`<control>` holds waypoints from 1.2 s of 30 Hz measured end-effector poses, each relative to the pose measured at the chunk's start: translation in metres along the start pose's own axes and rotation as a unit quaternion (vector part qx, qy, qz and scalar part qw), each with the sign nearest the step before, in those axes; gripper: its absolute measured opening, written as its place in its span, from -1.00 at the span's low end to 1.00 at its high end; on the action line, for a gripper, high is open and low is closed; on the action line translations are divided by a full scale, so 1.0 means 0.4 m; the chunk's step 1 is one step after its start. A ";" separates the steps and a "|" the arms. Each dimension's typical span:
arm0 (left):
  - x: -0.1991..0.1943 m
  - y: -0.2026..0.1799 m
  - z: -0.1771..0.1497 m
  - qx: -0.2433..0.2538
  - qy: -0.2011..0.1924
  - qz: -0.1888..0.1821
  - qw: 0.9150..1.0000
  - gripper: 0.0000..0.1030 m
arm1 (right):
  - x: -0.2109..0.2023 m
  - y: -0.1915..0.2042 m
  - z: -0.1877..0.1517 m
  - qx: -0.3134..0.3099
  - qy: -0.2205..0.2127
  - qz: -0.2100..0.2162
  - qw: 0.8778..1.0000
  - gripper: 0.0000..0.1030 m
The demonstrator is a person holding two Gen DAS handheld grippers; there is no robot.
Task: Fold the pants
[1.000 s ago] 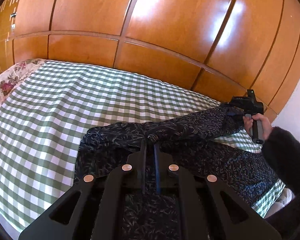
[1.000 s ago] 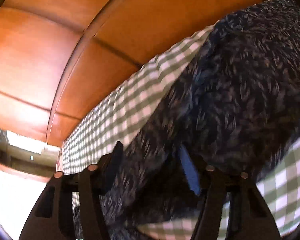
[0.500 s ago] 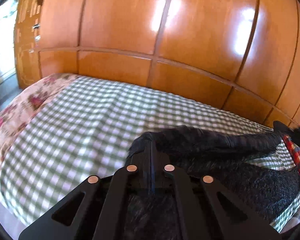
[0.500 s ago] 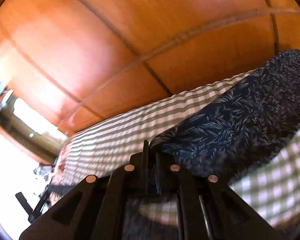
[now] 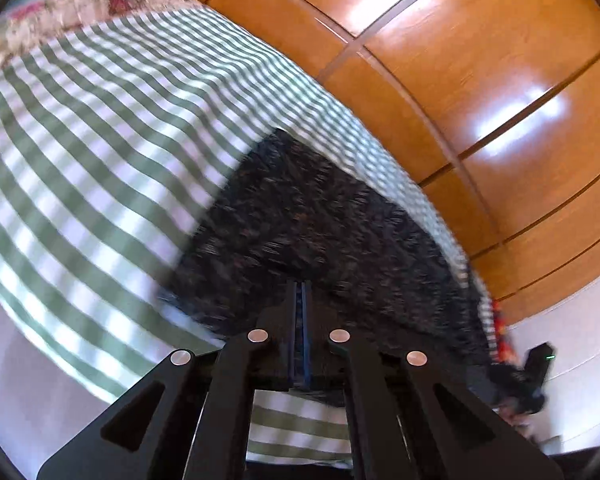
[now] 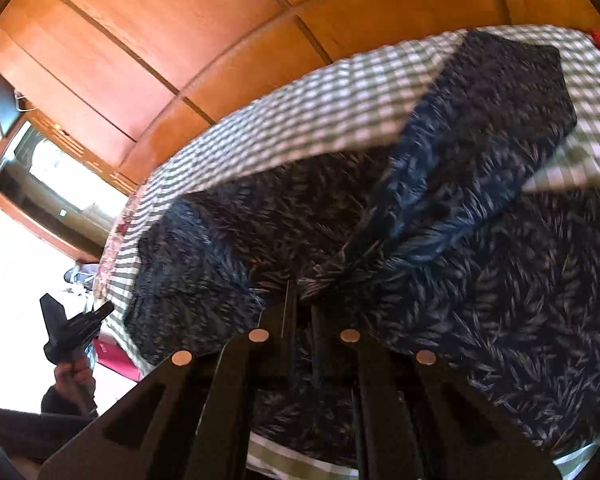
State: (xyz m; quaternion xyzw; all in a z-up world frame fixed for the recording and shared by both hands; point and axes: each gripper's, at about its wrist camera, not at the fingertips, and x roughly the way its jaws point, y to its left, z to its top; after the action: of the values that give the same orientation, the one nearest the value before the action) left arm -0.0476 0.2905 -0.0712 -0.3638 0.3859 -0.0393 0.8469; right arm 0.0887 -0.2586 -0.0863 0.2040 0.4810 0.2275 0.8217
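The pants point(image 5: 320, 232) are dark navy with a pale leaf print and lie on a green-and-white checked bed cover point(image 5: 100, 152). My left gripper point(image 5: 299, 292) is shut on the near edge of the pants. In the right wrist view the pants point(image 6: 500, 280) fill the middle, with one part folded back over the rest point(image 6: 480, 128). My right gripper point(image 6: 302, 292) is shut on a bunched fold of the pants. The left gripper also shows in the right wrist view point(image 6: 70, 330), held in a hand.
A glossy wooden panelled wall point(image 5: 460, 60) runs along the far side of the bed. A floral cover point(image 5: 80, 4) lies at the bed's far end. A red-checked cloth point(image 5: 500, 324) lies at the bed's edge. A window point(image 6: 48, 176) is at the left.
Both grippers have swung down and toward the near bed edge, still holding the pants. The pants now lie flatter on the bed, with one part folded over.
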 end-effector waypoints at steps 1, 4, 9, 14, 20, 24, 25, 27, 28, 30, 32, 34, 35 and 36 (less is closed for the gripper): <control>0.007 -0.003 0.000 -0.009 0.001 -0.011 1.000 -0.63 | 0.016 -0.009 0.012 0.003 0.000 -0.001 1.000 -0.90; 0.060 -0.011 0.019 -0.046 0.012 -0.025 0.999 -0.28 | 0.015 -0.009 0.015 0.004 -0.007 -0.002 1.000 -0.90; 0.141 -0.017 0.041 -0.086 0.035 -0.026 0.995 -0.28 | -0.023 -0.019 0.033 0.012 -0.024 0.002 1.000 -0.90; 0.175 -0.005 0.057 -0.101 0.033 0.016 0.994 -0.93 | -0.035 -0.013 0.023 0.013 -0.023 0.004 1.000 -0.90; 0.082 -0.066 0.109 -0.063 -0.020 0.003 0.998 -0.96 | -0.052 -0.002 0.054 0.022 -0.039 0.011 0.999 -0.90; -0.025 -0.081 0.131 -0.040 -0.040 -0.010 0.998 -0.96 | -0.097 0.029 0.070 0.015 -0.055 0.033 0.998 -0.90; -0.049 -0.079 0.127 -0.029 -0.039 -0.007 0.999 -0.96 | -0.112 0.043 0.067 0.006 -0.056 0.036 0.998 -0.90; -0.068 -0.064 0.107 -0.013 -0.031 0.014 0.999 -0.96 | -0.142 0.062 0.047 -0.009 -0.053 0.038 0.998 -0.90; -0.066 -0.055 0.091 -0.009 -0.022 0.025 0.999 -0.96 | -0.151 0.066 0.036 -0.013 -0.052 0.040 0.998 -0.90; -0.054 -0.025 0.056 -0.015 -0.002 0.039 0.999 -0.96 | -0.156 0.071 -0.010 -0.018 -0.033 0.046 0.998 -0.90; -0.039 0.003 0.035 -0.028 0.007 0.050 0.998 -0.96 | -0.141 0.072 -0.054 -0.029 -0.012 0.031 0.999 -0.90; -0.025 0.032 0.017 -0.041 0.014 0.055 0.998 -0.96 | -0.113 0.053 -0.108 -0.016 0.019 0.024 0.999 -0.90; -0.018 0.037 0.010 -0.044 0.017 0.059 0.997 -0.96 | -0.101 0.044 -0.124 -0.011 0.028 0.020 0.999 -0.90; -0.016 0.037 0.008 -0.044 0.017 0.060 0.997 -0.96 | -0.084 0.032 -0.147 -0.007 0.039 0.009 0.999 -0.90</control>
State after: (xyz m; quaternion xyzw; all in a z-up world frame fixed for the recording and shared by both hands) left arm -0.0532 0.3055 -0.0754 -0.3760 0.4230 0.0218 0.8241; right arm 0.0198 -0.2605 -0.0824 0.1940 0.5091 0.2463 0.8016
